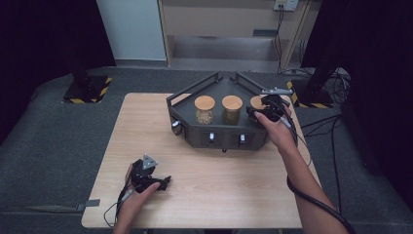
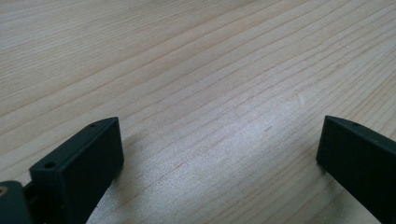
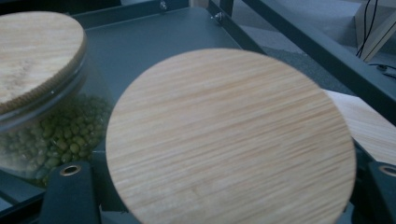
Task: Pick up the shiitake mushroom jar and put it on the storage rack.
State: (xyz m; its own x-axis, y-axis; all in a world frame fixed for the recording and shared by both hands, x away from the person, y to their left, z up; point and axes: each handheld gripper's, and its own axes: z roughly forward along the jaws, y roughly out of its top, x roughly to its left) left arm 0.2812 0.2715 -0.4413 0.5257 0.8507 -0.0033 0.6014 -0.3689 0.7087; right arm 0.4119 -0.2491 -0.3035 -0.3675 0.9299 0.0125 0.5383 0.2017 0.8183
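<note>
Right gripper (image 1: 263,113) straddles rack's (image 1: 191,127) rightmost jar (image 3: 231,140), grip unclear, likely grasping; next lift straight. Left gripper (image 2: 219,154) wide, empty, near the rack.

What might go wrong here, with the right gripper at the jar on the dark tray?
1. The right gripper straddles the rightmost jar. How firmly its fingers hold is hidden, so the jar might slip if lifted.
2. The middle jar, with green beans, stands close beside it; tilting the lifted jar sideways could knock it.
3. The tray's raised frame runs just behind, so a lift backward could hit it.
</note>
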